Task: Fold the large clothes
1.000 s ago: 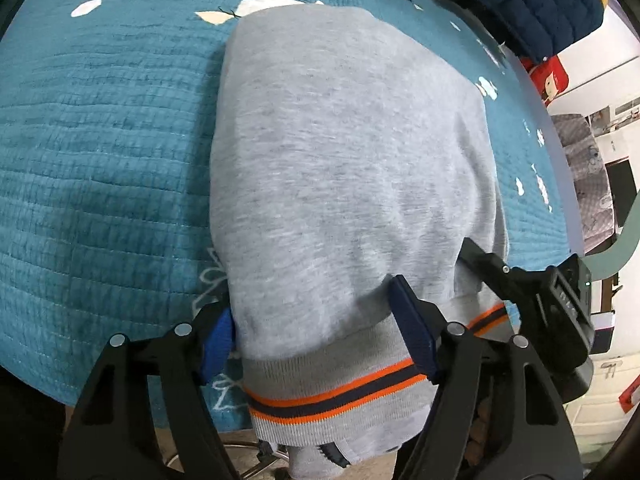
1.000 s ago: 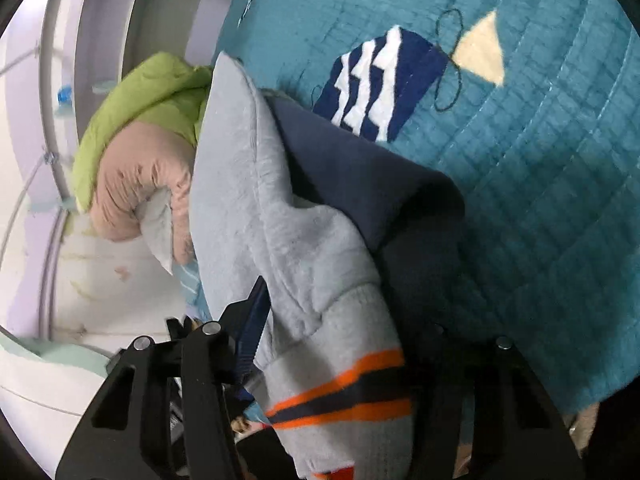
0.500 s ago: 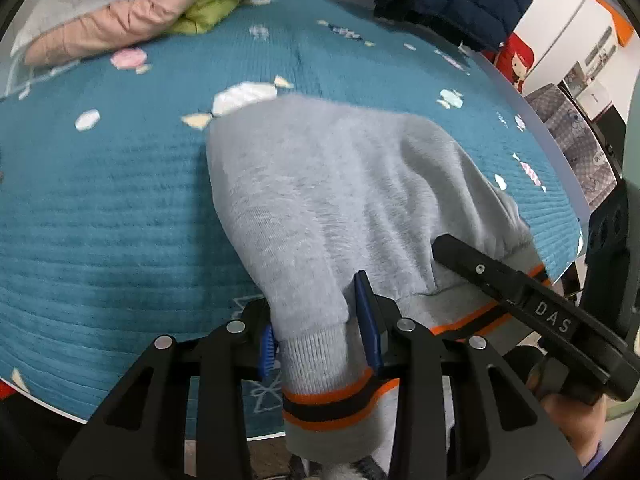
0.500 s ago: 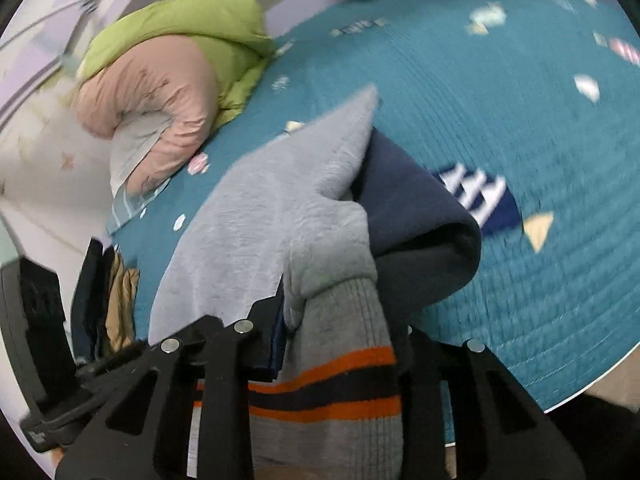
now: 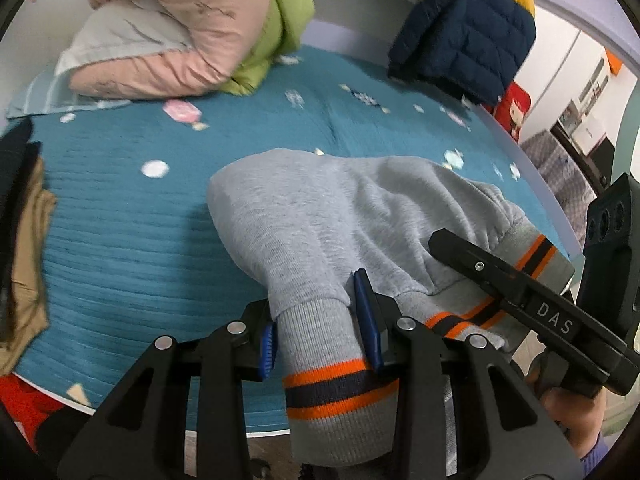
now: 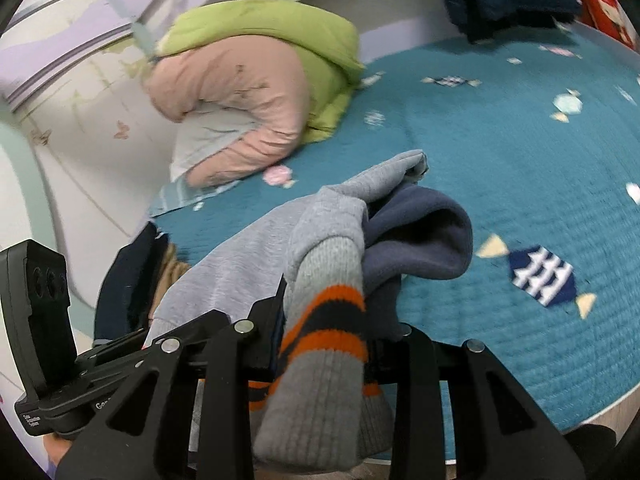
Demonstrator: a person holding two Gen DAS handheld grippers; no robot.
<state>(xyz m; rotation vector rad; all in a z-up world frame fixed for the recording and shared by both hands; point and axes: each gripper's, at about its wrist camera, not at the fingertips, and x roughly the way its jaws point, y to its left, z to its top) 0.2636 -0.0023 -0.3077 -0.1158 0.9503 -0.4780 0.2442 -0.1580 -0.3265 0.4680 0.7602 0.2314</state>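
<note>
A grey sweatshirt with an orange and navy striped ribbed hem lies on the teal quilted bed. My left gripper is shut on its hem at the near left. My right gripper is shut on the hem at the other side; it also shows in the left wrist view. In the right wrist view the grey sweatshirt is lifted and its dark blue inside shows. Both hold the hem above the bed's near edge.
A pink and green duvet is bundled at the back left. A navy and yellow puffer jacket lies at the back right. Dark and tan clothes are stacked at the left edge of the bed.
My left gripper closed on the hem. Both grippers lifted the hem and drew it up off the bed, so the sweatshirt bunches and more of the bed's far end shows.
</note>
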